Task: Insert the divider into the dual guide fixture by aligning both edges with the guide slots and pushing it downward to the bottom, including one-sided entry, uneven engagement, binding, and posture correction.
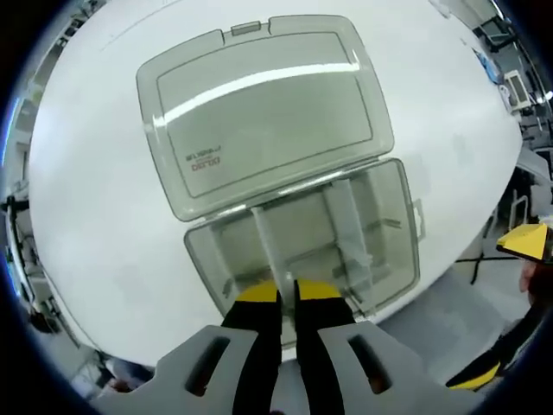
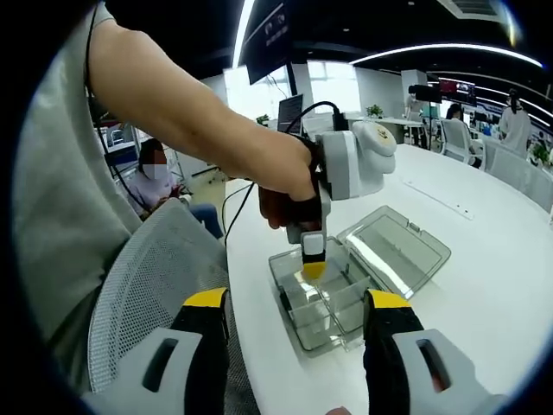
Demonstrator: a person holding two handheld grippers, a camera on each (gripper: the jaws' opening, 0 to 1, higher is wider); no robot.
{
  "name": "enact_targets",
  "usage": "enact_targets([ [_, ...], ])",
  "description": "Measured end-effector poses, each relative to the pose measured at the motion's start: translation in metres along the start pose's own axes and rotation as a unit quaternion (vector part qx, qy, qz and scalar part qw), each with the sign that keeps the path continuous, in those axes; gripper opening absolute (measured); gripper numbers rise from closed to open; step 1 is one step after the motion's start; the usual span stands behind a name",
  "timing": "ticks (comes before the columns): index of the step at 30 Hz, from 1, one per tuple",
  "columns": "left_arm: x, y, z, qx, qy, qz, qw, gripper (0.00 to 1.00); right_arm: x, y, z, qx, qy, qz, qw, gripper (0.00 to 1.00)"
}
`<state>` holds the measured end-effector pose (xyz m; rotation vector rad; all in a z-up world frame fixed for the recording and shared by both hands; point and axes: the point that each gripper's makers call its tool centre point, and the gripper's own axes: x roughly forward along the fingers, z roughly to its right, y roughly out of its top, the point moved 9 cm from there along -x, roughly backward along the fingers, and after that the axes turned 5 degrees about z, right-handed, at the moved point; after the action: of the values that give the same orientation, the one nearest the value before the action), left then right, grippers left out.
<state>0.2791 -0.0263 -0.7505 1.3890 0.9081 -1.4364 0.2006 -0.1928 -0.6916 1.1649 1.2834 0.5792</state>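
Glossy white table (image 1: 104,173), translucent smoky box (image 1: 285,181).

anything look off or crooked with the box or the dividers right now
Nothing stands out. The clear box sits flat on the white table, lid folded fully open, dividers upright. The left gripper is closed at its near edge.

We take this for an open-plan office: a long curved white table (image 2: 484,285), a grey mesh-backed office chair (image 2: 143,285), long strip lights on a dark ceiling (image 2: 449,50), black wall screens (image 2: 268,35), and seated people at further white desks (image 2: 518,121) behind us
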Motion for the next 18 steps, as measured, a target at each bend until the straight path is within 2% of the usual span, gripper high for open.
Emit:
enact_targets([
  [3,-0.0017,-0.0013,-0.0024,0.007,-0.006,-0.011,0.9999,0.01,-0.0005,0.0,0.0007,0.001,-0.001,0.001,1.0,0.6],
  [5,-0.0006,-0.0017,-0.0055,0.008,0.001,-0.007,0.9999,0.01,-0.0006,-0.0002,0.0006,0.001,-0.001,0.0,1.0,0.59],
  [7,-0.0002,-0.0025,-0.0053,-0.009,-0.009,-0.004,0.9999,0.01,-0.0001,-0.0008,0.0008,0.001,0.0,-0.001,1.0,0.59],
  [18,-0.0008,-0.0016,-0.0017,-0.013,-0.016,-0.004,0.9998,0.01,0.0023,-0.0012,0.0004,0.001,0.001,-0.002,1.0,0.59],
])
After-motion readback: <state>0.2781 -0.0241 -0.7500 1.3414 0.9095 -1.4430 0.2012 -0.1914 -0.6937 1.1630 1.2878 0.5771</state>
